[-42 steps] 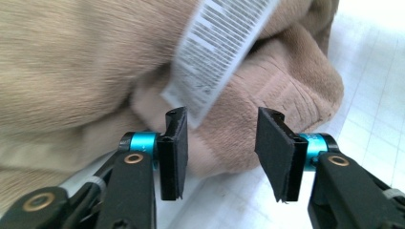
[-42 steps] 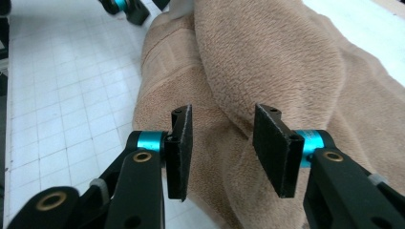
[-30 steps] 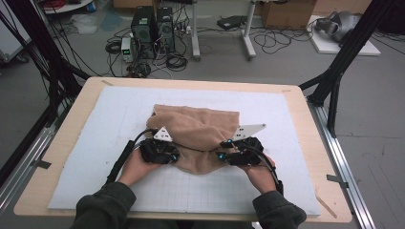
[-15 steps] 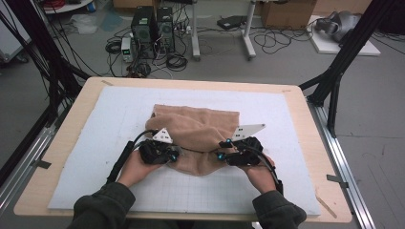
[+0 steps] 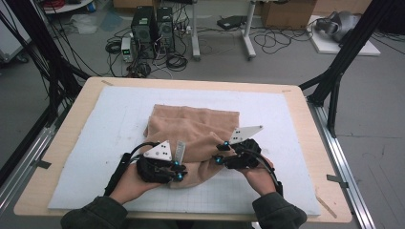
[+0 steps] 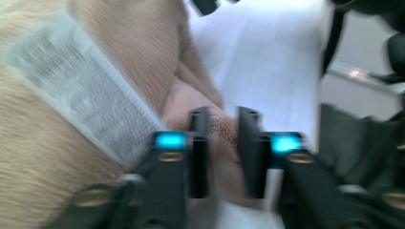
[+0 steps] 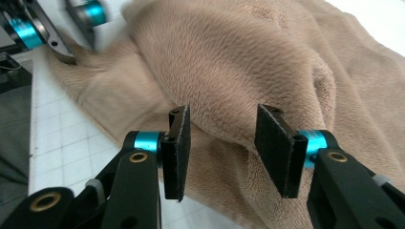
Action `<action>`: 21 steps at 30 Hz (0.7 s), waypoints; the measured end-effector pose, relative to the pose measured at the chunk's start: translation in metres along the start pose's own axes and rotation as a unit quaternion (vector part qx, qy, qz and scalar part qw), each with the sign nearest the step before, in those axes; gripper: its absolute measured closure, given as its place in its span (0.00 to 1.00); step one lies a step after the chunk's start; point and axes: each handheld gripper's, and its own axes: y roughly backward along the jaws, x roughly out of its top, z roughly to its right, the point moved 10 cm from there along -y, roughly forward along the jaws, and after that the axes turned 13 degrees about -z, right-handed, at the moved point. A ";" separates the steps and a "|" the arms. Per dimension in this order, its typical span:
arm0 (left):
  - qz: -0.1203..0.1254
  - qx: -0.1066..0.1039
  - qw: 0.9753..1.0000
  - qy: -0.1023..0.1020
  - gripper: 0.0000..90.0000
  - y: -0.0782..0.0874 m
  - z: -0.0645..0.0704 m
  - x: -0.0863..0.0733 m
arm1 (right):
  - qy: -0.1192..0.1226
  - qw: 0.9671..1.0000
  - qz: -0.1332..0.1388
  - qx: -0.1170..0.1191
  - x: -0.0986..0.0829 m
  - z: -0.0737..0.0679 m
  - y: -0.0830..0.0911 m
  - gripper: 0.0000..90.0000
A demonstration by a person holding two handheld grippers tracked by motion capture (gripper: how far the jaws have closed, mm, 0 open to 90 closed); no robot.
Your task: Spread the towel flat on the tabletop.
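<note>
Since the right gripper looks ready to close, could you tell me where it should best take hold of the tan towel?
Grip the raised fold of the tan towel lying between the right gripper fingers, coming from the near edge. That ridge stands up off the white mat, thick enough to pinch, and the jaws already straddle it.

Wooden table (image 5: 67, 138) under white mat (image 5: 110, 119), tan towel (image 5: 200, 121) atop.
</note>
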 end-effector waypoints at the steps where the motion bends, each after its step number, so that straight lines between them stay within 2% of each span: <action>1: -0.001 0.006 1.000 0.004 0.70 0.001 -0.004 -0.002 | 0.003 1.000 0.000 0.001 0.000 -0.002 0.000 0.62; 3: 0.006 0.013 1.000 0.018 0.65 0.004 -0.011 -0.006 | 0.007 1.000 -0.004 0.003 -0.001 -0.005 -0.002 0.62; 6: 0.009 0.050 0.998 0.028 0.60 0.009 -0.027 -0.012 | 0.006 1.000 -0.013 0.000 -0.004 -0.002 -0.007 0.61; 7: 0.006 0.057 0.998 0.032 0.57 0.009 -0.032 -0.015 | 0.003 1.000 -0.015 -0.001 -0.005 0.000 -0.008 0.61; 9: -0.001 0.080 0.996 0.042 0.56 0.007 -0.045 -0.021 | -0.005 1.000 -0.016 -0.001 -0.006 0.006 -0.012 0.61; 10: -0.002 0.084 0.995 0.049 0.55 0.006 -0.050 -0.023 | -0.008 1.000 -0.018 -0.002 -0.007 0.008 -0.014 0.61; 12: -0.015 0.109 0.993 0.053 0.55 0.003 -0.062 -0.029 | -0.013 1.000 -0.024 -0.004 -0.008 0.014 -0.019 0.61; 13: -0.017 0.101 0.993 0.061 0.54 0.001 -0.066 -0.030 | -0.017 1.000 -0.026 -0.001 -0.009 0.016 -0.022 0.61; 15: -0.029 0.102 0.992 0.067 0.56 -0.003 -0.074 -0.035 | -0.018 0.999 -0.034 0.000 -0.011 0.019 -0.028 0.62; 17: -0.037 0.094 0.992 0.076 0.58 -0.007 -0.079 -0.038 | -0.017 0.999 -0.044 0.001 -0.014 0.021 -0.034 0.64; 19: -0.044 0.096 0.992 0.075 0.65 -0.012 -0.081 -0.039 | -0.015 0.999 -0.049 0.004 -0.015 0.021 -0.039 0.69; 21: -0.055 0.105 0.991 0.065 0.78 -0.017 -0.082 -0.040 | -0.011 0.998 -0.053 0.004 -0.016 0.021 -0.042 0.79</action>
